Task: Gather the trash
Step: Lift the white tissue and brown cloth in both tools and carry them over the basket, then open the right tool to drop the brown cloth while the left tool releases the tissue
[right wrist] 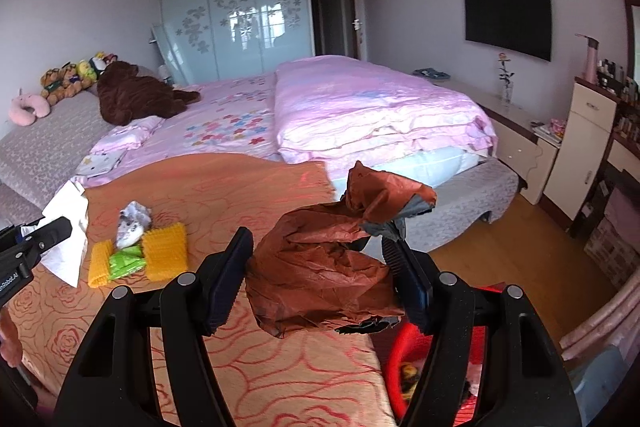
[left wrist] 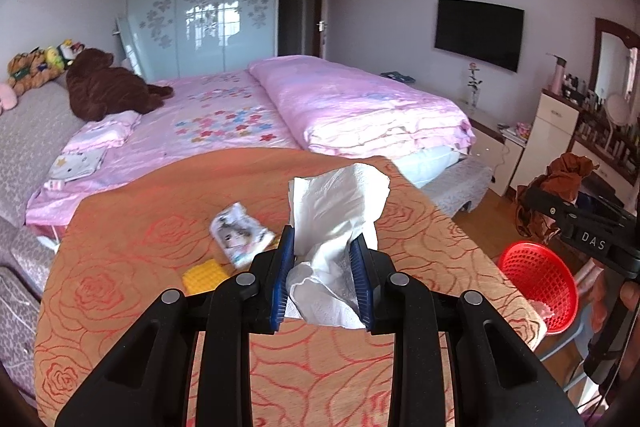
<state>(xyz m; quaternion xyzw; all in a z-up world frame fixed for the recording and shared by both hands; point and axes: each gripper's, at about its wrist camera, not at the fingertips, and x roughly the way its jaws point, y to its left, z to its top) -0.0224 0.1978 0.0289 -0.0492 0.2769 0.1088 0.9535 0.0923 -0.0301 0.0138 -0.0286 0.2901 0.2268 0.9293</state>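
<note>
**Both our grippers hold trash**

In the left wrist view, our left gripper (left wrist: 325,269) squeezes a white tissue (left wrist: 340,211) above the orange tablecloth (left wrist: 132,251). A red basket (left wrist: 538,291) sits off the table's right edge.

In the right wrist view, our right gripper (right wrist: 322,277) pinches a crumpled brown paper (right wrist: 324,271). Yellow pieces (right wrist: 166,253) and a green wrapper (right wrist: 126,261) lie on the cloth.

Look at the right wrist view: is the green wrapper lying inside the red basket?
No: the green wrapper lies on the orange tablecloth between two yellow pieces, well apart from the red basket.
</note>
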